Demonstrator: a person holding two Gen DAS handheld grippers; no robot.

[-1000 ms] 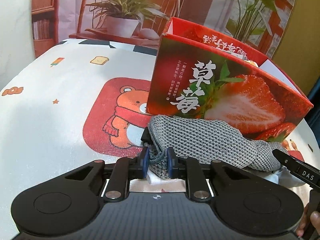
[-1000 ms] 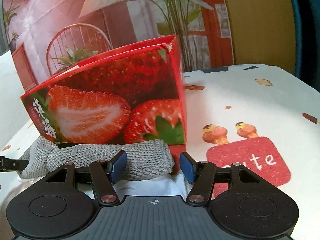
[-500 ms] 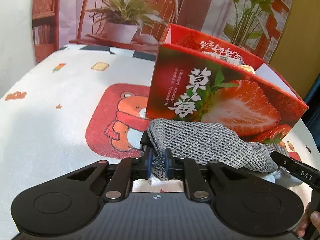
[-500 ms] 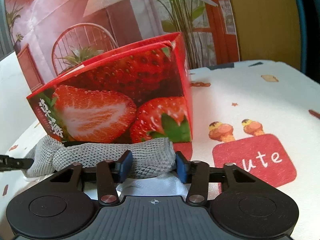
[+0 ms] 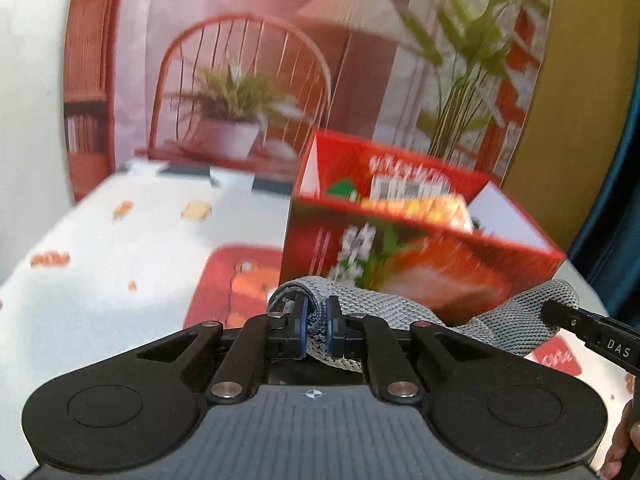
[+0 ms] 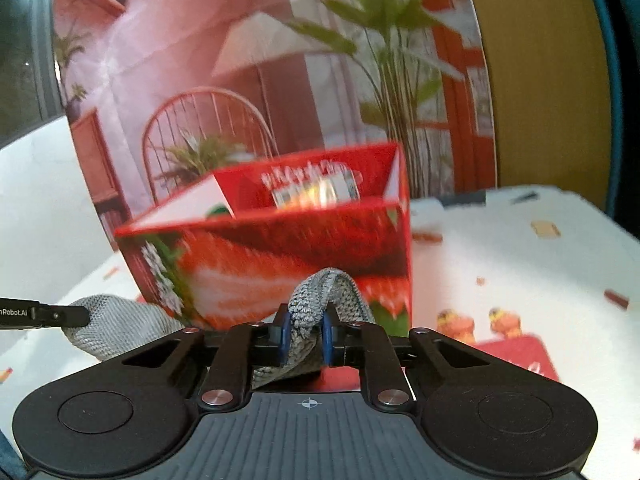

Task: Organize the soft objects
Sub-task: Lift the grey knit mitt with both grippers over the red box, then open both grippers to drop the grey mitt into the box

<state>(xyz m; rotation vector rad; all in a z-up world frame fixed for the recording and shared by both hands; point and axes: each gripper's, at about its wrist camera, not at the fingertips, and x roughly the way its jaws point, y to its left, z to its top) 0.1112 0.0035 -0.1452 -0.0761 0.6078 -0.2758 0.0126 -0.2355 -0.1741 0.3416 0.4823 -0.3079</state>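
Note:
A grey knitted cloth (image 5: 400,312) hangs in front of the red strawberry box (image 5: 440,276), held by both ends. My left gripper (image 5: 314,322) is shut on its left end, the fabric pinched between the blue pads. In the right wrist view my right gripper (image 6: 306,334) grips the other end of the cloth (image 6: 344,300), which bunches up between its pads; its jaws are closing. Each view shows the other gripper's tip at the cloth's far end: the right one (image 5: 560,316) and the left one (image 6: 76,316). The box (image 6: 280,248) is open on top, with packets inside.
The white tablecloth (image 5: 120,280) carries cartoon prints and red patches. A printed backdrop (image 5: 240,80) with a chair and plants stands behind the box. A person's fingers (image 5: 616,452) show at the lower right of the left wrist view. The frames are motion-blurred.
Both grippers have risen and lifted the grey cloth off the table. The right jaws have closed from wide apart onto the cloth's end. The box's open top has come into view.

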